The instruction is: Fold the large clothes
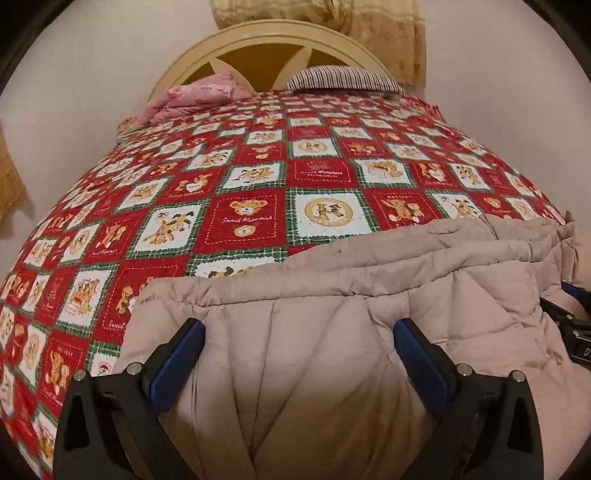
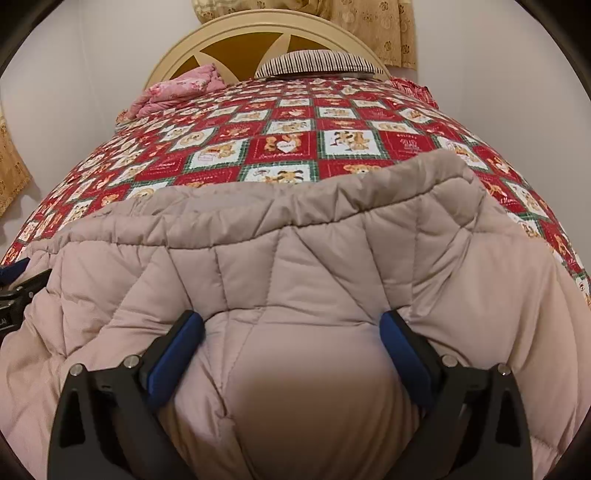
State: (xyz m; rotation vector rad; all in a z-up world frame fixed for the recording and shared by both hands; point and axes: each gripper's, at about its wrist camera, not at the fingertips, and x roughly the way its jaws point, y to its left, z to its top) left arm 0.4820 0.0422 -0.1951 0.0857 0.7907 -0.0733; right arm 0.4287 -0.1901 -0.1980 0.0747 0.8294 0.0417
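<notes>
Clearly quilted: beige puffer coat (image 2: 295, 258), diamond stitching, lying on near end of bedspread (image 1: 258, 177).
Left gripper (image 1: 299, 332): jaws spread wide, coat bulging between, nothing pinched.
Right gripper (image 2: 291, 325): same.
Beyond: striped pillow (image 1: 343, 77), pink bundle (image 1: 195, 98), arched headboard (image 2: 258, 26).

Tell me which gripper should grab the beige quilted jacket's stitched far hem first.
Right, probably. The right gripper is open with the beige quilted jacket bulging between its fingers and the hem straight ahead. The left gripper, also open, sits near the jacket's left edge.
</notes>
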